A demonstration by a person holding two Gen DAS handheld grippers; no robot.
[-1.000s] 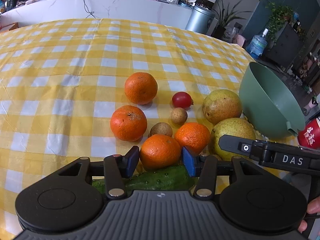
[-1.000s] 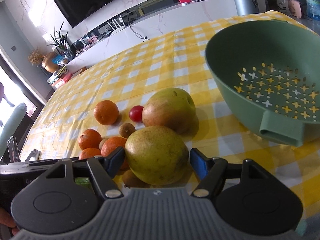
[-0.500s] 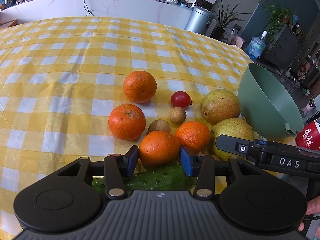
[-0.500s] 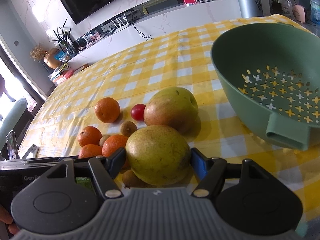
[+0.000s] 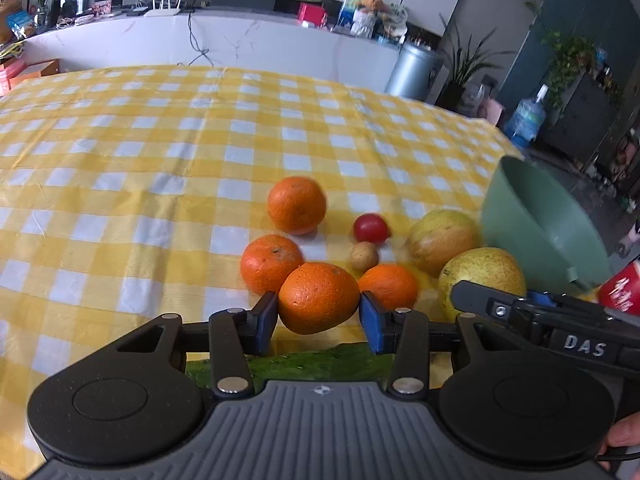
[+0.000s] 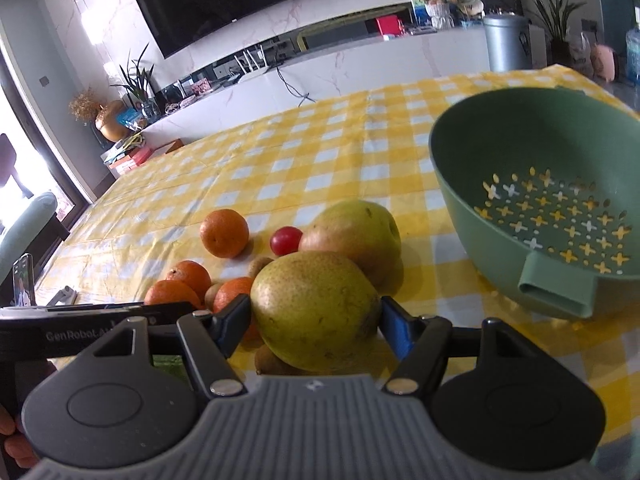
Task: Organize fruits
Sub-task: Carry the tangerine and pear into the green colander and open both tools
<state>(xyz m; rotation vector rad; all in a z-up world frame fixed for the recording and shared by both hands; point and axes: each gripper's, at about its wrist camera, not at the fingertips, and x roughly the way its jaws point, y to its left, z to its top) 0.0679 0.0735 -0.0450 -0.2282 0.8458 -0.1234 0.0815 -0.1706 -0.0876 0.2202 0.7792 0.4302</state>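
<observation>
My left gripper (image 5: 318, 318) is shut on an orange (image 5: 319, 298), its blue pads pressed on both sides, and holds it just above a cucumber (image 5: 312, 362). Three more oranges (image 5: 297, 205) lie beyond on the checked cloth, along with a cherry tomato (image 5: 371, 228) and a small brown fruit (image 5: 364, 256). In the right wrist view my right gripper (image 6: 316, 324) is shut on a yellow-green pear (image 6: 316, 308), over a small brown fruit (image 6: 272, 362). A second pear (image 6: 352, 232) lies behind it. The green colander (image 6: 452, 184), holding nothing, stands to the right.
A red can (image 5: 622, 292) stands at the right edge by the colander (image 5: 520, 216). The other gripper's black body (image 5: 560, 320) crosses the left wrist view at lower right. The yellow checked tablecloth (image 5: 160, 160) stretches bare to the left and far side.
The left jaws closed onto the near orange, which now sits higher, off the cloth. The right jaws have tightened on the pear, which looks slightly raised.
</observation>
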